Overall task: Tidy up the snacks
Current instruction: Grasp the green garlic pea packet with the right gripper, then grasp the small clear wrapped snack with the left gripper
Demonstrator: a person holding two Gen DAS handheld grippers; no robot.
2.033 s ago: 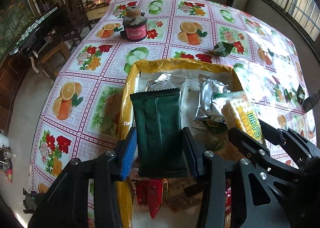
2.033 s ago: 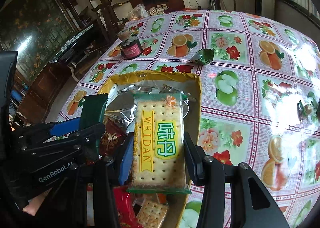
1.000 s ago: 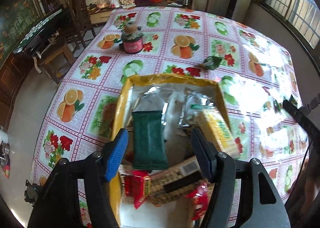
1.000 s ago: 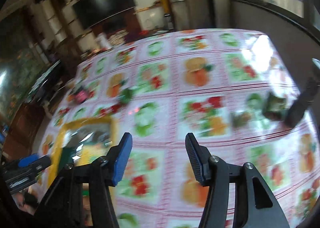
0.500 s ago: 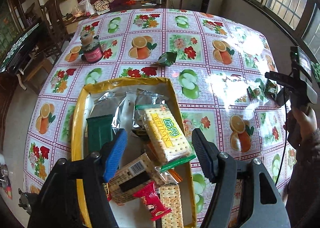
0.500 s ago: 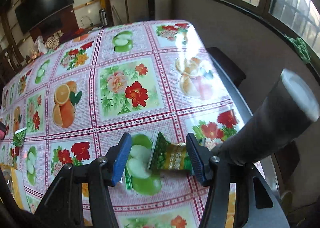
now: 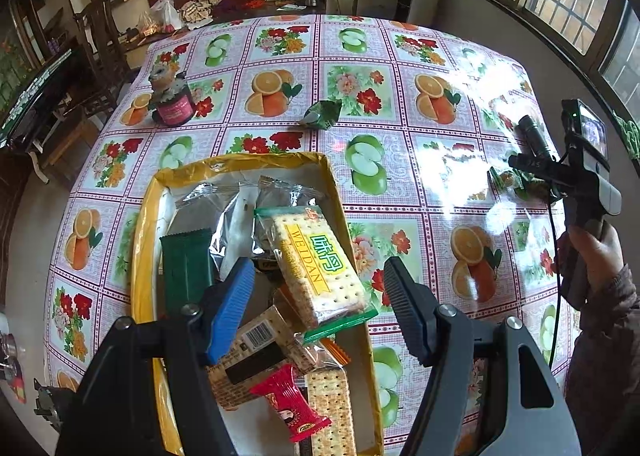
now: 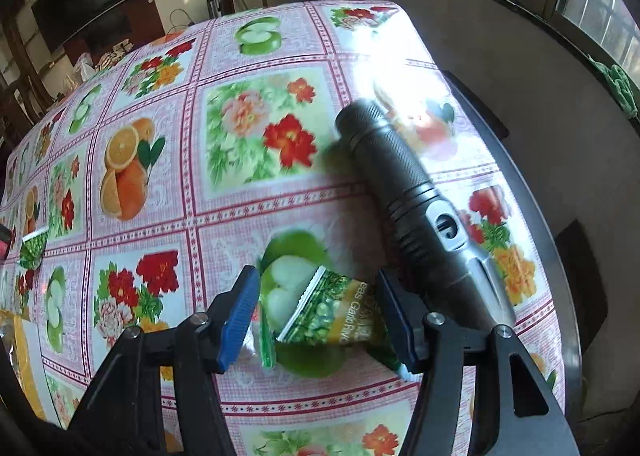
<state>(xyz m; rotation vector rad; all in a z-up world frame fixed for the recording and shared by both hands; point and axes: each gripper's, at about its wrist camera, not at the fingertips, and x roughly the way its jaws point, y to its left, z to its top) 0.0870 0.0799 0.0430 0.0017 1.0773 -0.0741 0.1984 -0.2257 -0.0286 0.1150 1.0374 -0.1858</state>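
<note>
My left gripper point(image 7: 320, 304) hangs open over the yellow tray point(image 7: 140, 256), holding nothing. Below it lie a WEIDAN cracker pack point(image 7: 320, 268), a dark green bar point(image 7: 186, 268) and a red wrapped snack point(image 7: 290, 404). Near the table's right edge, my right gripper point(image 8: 318, 316) straddles a small green pea packet point(image 8: 332, 316) lying flat on the cloth. Its jaws are opening, and the pads do not press the packet. In the left wrist view a hand point(image 7: 592, 252) holds that gripper. Another green packet point(image 7: 322, 114) lies on the cloth beyond the tray.
A dark flashlight point(image 8: 404, 192) lies just right of the pea packet, close to the right finger. A red-labelled jar point(image 7: 172, 98) stands at the far left of the fruit-print tablecloth point(image 7: 360, 88). The table edge point(image 8: 520, 184) runs right beside the flashlight.
The left gripper let go of the green bar and drew back over the tray. The right gripper left the cracker pack in the tray, swung right and came down around the pea packet.
</note>
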